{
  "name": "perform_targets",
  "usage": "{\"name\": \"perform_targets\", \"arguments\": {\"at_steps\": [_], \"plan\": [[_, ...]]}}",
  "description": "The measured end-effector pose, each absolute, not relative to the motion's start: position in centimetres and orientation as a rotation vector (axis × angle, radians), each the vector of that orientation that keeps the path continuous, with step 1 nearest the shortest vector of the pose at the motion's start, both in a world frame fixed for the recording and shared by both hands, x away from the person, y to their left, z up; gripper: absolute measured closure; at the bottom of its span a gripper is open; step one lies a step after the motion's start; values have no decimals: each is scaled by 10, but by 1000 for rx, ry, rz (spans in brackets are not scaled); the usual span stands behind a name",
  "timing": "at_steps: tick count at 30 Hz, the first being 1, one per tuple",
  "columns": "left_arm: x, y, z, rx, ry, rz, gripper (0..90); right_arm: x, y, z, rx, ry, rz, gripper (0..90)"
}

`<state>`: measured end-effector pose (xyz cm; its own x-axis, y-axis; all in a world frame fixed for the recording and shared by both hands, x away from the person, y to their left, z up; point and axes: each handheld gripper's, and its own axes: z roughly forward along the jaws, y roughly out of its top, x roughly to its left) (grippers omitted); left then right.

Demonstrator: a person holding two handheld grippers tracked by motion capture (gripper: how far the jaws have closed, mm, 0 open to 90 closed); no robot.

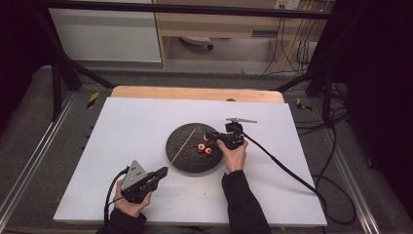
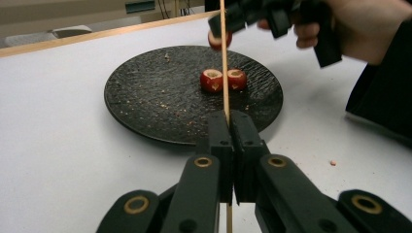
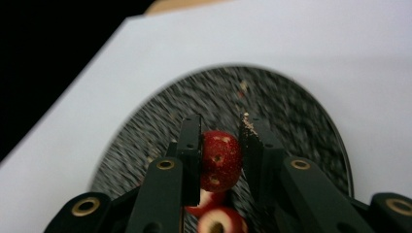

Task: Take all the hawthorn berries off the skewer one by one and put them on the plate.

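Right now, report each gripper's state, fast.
Left gripper: shut on the wooden skewer.
Right gripper: jaws around a red fruit piece above the black plate; a firm grip cannot be told.

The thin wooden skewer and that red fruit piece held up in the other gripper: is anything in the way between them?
Nothing visible. The left gripper holds the thin wooden skewer, and the red fruit piece sits between the right gripper's jaws near its far end.

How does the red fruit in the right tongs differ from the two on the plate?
The held fruit sits between the right tongs, lifted above the black plate; the two loose fruits rest on it side by side. The loose ones show pale hollowed tops; the held one shows speckled red skin. All are small, round and red.
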<state>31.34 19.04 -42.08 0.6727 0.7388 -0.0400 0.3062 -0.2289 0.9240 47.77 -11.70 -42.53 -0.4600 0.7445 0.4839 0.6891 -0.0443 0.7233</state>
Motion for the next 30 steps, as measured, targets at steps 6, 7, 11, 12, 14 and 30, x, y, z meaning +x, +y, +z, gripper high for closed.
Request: {"name": "perform_targets", "arguments": {"at_steps": [6,7,11,12,14,30], "plan": [[313,191,-420,1814,834,502,883,479,-114,-447,1636,2168,1456,714],[313,191,-420,1814,834,502,883,479,-114,-448,1638,2170,1446,712],[314,191,-420,1817,835,500,883,478,-117,-447,1624,2165,1442,661],[314,191,-420,1817,835,500,883,477,-118,-445,1618,2156,1452,636],[314,191,-420,1816,837,498,883,475,-121,-441,1593,2141,1472,587],[321,189,-420,1845,868,481,881,427,-155,-421,1280,2235,1357,78]]}}
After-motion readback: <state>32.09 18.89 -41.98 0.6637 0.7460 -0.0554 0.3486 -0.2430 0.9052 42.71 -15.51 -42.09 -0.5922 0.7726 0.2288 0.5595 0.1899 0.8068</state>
